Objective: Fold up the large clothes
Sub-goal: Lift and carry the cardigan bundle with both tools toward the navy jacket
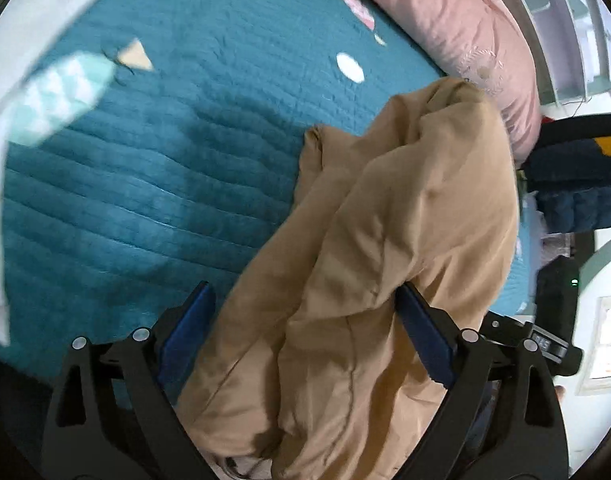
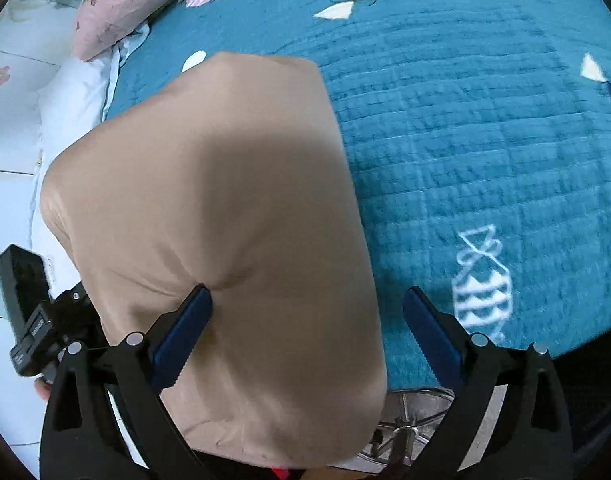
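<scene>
Crumpled tan garment bunched on ribbed quilted teal bedspread.

A: Where did your left wrist camera sit?

B: You had it close above the tan garment, looking forward and down between the left gripper fingers across the teal quilt, toward the pink pillow at the far right.

A: And your right wrist camera?

B: You held it just as close, facing down along the right gripper, with the garment filling the near left and the quilt spreading right; the pillow sat far left.

A: What did both views share?

B: The garment, the quilt and the pillow.
</scene>
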A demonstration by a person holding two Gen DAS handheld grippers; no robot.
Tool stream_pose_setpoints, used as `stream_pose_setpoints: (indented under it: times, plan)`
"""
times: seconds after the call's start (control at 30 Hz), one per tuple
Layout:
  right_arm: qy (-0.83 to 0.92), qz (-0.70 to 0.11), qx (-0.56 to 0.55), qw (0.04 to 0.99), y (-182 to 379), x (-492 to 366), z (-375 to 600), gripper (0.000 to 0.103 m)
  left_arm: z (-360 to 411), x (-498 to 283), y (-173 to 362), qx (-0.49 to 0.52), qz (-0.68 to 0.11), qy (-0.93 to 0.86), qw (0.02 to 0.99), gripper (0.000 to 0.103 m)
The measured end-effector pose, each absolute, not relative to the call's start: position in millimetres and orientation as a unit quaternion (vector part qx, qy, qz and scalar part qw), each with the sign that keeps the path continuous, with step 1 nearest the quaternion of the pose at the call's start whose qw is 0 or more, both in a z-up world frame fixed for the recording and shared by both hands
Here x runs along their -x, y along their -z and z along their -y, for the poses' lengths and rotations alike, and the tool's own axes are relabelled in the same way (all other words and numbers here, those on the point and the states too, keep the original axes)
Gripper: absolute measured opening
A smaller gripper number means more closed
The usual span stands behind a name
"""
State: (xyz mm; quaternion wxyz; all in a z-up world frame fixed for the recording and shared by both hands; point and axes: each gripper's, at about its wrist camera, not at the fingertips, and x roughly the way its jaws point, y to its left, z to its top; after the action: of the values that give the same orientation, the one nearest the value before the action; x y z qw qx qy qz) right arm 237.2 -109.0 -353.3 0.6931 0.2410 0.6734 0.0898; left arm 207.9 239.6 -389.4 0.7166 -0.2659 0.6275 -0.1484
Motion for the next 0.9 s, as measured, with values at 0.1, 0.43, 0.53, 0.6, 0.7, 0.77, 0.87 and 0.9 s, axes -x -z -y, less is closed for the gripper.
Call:
stream_pose_setpoints:
  times: [0.1, 0.43, 0.53, 0.6, 0.7, 0.77, 0.87, 0.9]
  plan:
    - [-0.118, -0.675, -0.278, 0.674, 364, -242, 115, 0.094, -244, -214, 411, 0.322, -0.631, 0.173, 0.684, 0.094]
    - [-0.161, -0.654, -0.385, 0.631, 393, -243, 116, 0.094, -226, -220, 429, 0.342, -0.639, 0.201, 0.659, 0.097]
    - [-0.172, -0.645, -0.383, 0.639, 385, -244, 114, 0.066, -221, -218, 420, 0.323, -0.638, 0.195, 0.671, 0.074]
    - [-0.172, -0.641, -0.372, 0.648, 373, -245, 113, 0.051, -221, -214, 413, 0.329, -0.64, 0.19, 0.668, 0.056]
    - [-0.172, -0.621, -0.362, 0.674, 355, -241, 111, 0.044, -215, -206, 390, 0.306, -0.639, 0.176, 0.683, 0.038]
    - [-0.176, -0.615, -0.36, 0.679, 348, -239, 110, 0.042, -201, -204, 374, 0.283, -0.638, 0.171, 0.696, 0.033]
    - [-0.179, -0.607, -0.359, 0.686, 335, -238, 113, 0.04, -192, -200, 360, 0.283, -0.636, 0.17, 0.698, 0.032]
    - [-0.179, -0.604, -0.357, 0.69, 330, -237, 115, 0.04, -188, -201, 359, 0.285, -0.635, 0.172, 0.697, 0.032]
